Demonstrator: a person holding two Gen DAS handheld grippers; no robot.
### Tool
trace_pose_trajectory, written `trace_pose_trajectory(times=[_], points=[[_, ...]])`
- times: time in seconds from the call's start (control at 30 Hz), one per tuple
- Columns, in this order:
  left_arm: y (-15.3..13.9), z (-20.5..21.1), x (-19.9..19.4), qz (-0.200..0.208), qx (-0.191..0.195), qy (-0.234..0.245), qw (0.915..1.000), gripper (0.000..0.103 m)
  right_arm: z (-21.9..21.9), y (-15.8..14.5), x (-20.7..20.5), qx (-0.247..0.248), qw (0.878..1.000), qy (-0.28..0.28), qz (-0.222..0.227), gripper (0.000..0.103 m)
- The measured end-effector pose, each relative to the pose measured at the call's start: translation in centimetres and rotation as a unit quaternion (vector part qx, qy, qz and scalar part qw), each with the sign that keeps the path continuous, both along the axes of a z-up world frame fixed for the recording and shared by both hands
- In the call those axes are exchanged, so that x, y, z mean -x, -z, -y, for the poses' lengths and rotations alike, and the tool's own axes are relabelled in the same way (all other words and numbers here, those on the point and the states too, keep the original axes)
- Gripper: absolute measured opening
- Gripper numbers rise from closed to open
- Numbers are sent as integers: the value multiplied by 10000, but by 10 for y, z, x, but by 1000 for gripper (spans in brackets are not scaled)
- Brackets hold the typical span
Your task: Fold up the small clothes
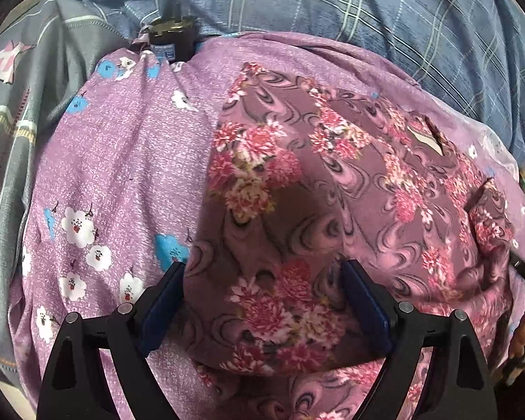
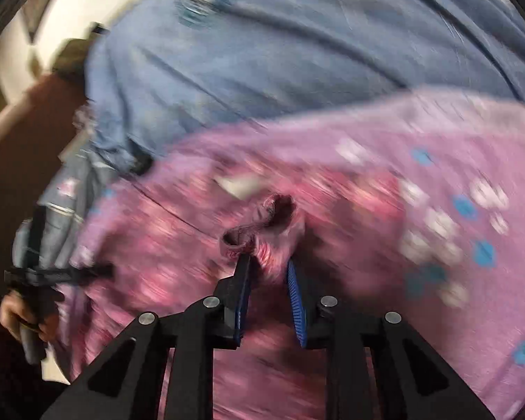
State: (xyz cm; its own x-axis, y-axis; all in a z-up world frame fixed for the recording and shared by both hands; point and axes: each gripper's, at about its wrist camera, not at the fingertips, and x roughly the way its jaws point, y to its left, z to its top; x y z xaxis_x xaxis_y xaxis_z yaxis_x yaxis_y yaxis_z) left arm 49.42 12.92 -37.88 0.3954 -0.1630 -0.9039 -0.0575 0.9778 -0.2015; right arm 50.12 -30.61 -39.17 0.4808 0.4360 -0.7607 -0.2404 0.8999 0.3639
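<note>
A: Between the jaws of the left gripper (image 1: 264,280), spread about as wide as they go, lies the near end of the floral garment (image 1: 332,182). The blue pads straddle it and press on nothing.

B: And the right gripper (image 2: 267,266)?

A: Much narrower. A bunched fold of the same garment stands up between its fingertips (image 2: 243,269) and spills just past them. The view is badly blurred, so I would only say it seems pinched; I cannot tell whether both pads truly bear on the cloth.

B: What is under the garment?

A: A lilac sheet with white and blue flowers (image 1: 115,161), showing just left of the left claw and stretching ahead of it. Beyond that, well ahead of both claws, a blue checked blanket (image 1: 332,10), and a dark jar (image 1: 173,40) at the far edge of the lilac sheet.

B: So how to do this fold well?

A: In my judgement, the left claw should settle on a hem, not the middle of the panel, and take one layer with the edge fully between the pads. The right should hold a firm bite before lifting, since a loose bunch will slip. Then both carry the edge over together, level, keeping the cloth taut so no crease is trapped.

B: Anything in the way?

A: A hand (image 2: 21,311) holding the other gripper's handle sits far left of the right claw, clear of the fold.
</note>
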Motion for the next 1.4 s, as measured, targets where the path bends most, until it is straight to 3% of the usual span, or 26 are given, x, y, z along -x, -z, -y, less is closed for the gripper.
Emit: trace_pose_trajectory(times=[0.07,0.13,0.2,0.27,0.37,0.43,0.47,0.5,0.57,0.63,0.67,0.73,0.8,0.9,0.93,1.0,1.07,1.17,1.23,1.3,1.4], points=[[-3,2,3,6,29,-42,10000,88,21,4,5,-150,9996,120,-191,26],[-15,1,8,106,130,20,9999,88,32,-6,8,-707,9973,209,-69,41],[-26,5,13,313,116,49,9994,88,33,-18,11,-1077,9937,296,125,82],[-32,6,16,438,51,13,9990,88,28,-31,11,-1279,9894,466,504,88],[-21,11,8,401,-33,-19,9992,88,8,-28,-8,-1223,9893,611,505,89],[-11,11,5,269,-89,-12,9996,87,-9,-13,-23,-1056,9924,563,273,86],[-10,7,5,191,-93,3,9998,86,-19,-3,-33,-774,9960,441,71,59],[-9,6,5,143,-75,6,9999,85,-28,0,-35,-451,9985,313,-19,5],[-15,5,9,222,-12,23,9997,84,-27,-15,-25,-295,9985,346,297,8],[-25,7,17,472,-16,89,9988,84,-19,-50,-5,-410,9930,374,1046,8],[-27,8,20,543,-54,127,9984,84,-9,-72,12,-576,9844,394,1615,8],[-26,14,27,578,-251,263,9977,84,5,-78,28,-571,9782,461,1944,8],[-17,20,31,425,-456,403,9972,84,10,-49,17,-4,9907,438,1288,16],[-12,26,39,339,-645,650,9952,84,25,-6,6,760,9956,518,203,23],[-15,26,42,372,-691,730,9942,84,30,-7,11,823,9953,468,212,26],[-22,21,48,399,-561,745,9948,84,40,-26,24,942,9915,608,664,41],[-35,11,52,546,-186,588,9966,84,46,-45,31,447,9910,719,1042,46],[-54,5,54,1028,308,438,9933,85,28,-60,31,-116,9899,480,1331,44],[-54,13,51,1203,241,400,9916,85,3,-58,25,-45,9909,218,1325,41],[-48,20,46,1291,114,350,9910,84,-19,-50,18,75,9924,104,1220,28],[-40,29,39,1325,1,289,9908,84,-45,-33,9,214,9948,-34,999,22]])
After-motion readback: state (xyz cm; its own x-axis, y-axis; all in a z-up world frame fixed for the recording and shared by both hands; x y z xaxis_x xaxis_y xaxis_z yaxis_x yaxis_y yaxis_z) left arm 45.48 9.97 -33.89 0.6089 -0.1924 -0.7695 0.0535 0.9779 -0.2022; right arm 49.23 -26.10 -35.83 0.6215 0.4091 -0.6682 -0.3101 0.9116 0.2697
